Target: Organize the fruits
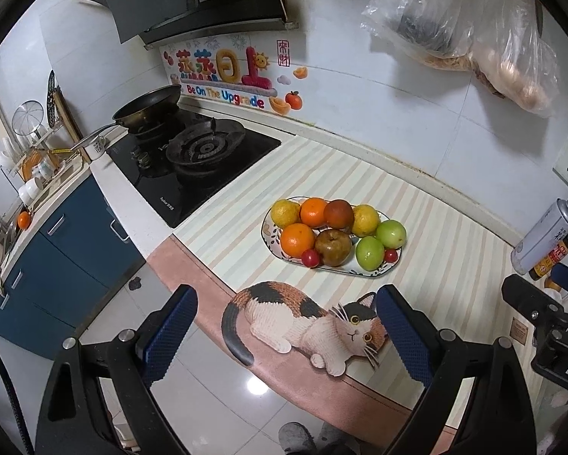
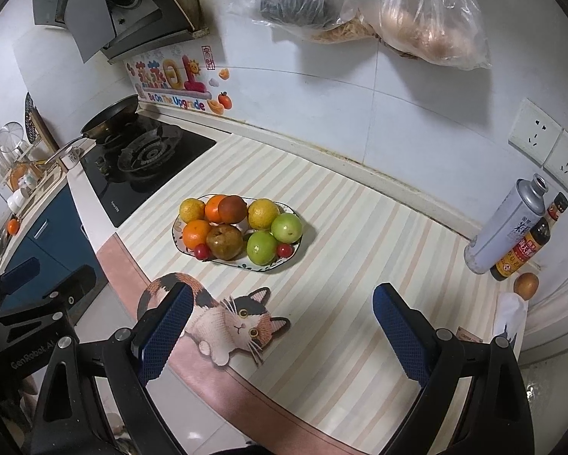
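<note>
A patterned oval plate on the striped mat holds oranges, yellow citrus, two green fruits, a brown pear, a dark red fruit and small red tomatoes. My left gripper is open and empty, near the counter's front edge over the cat print. My right gripper is open and empty, in front of the plate. The right gripper's body shows at the left view's right edge.
A gas stove with a pan is at the left. A metal can and a sauce bottle stand at the right with a brown egg-like object. Plastic bags hang on the wall. One orange lies by the sink.
</note>
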Tool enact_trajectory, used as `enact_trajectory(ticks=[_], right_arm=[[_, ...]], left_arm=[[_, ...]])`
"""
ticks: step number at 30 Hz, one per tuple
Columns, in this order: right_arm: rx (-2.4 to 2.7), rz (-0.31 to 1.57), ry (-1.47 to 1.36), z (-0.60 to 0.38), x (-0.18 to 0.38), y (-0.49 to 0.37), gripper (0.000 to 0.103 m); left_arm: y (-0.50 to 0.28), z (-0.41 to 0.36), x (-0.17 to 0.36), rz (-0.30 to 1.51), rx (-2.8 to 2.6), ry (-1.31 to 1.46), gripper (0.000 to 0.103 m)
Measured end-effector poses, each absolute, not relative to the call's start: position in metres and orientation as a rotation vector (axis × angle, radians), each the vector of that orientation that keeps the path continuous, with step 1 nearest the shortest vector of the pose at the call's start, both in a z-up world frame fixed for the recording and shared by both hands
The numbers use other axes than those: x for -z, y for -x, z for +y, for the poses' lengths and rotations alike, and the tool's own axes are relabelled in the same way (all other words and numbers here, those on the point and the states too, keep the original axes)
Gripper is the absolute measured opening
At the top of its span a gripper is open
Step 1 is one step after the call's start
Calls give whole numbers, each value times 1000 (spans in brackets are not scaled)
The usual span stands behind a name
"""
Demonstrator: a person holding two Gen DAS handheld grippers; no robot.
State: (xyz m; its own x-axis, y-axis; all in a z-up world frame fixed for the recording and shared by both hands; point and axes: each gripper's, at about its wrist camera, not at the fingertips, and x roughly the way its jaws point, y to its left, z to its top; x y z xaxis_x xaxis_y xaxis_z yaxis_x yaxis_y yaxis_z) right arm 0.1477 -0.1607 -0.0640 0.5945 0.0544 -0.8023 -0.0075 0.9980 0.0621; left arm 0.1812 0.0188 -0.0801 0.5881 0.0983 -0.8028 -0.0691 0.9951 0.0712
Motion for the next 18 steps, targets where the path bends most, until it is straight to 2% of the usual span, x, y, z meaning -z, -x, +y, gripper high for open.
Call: enact_trajectory(ticks=[14, 16, 18], right_arm=[[-31, 930, -50, -164, 64, -145, 99], [-29, 927, -48, -164, 64, -146, 101], [-28, 927, -50, -166, 64, -146, 101]], left_arm=[[-178, 18, 71, 910, -91, -26, 97], [-178, 18, 71, 913, -84, -24, 103], [-177, 17, 71, 911, -83, -21, 103]])
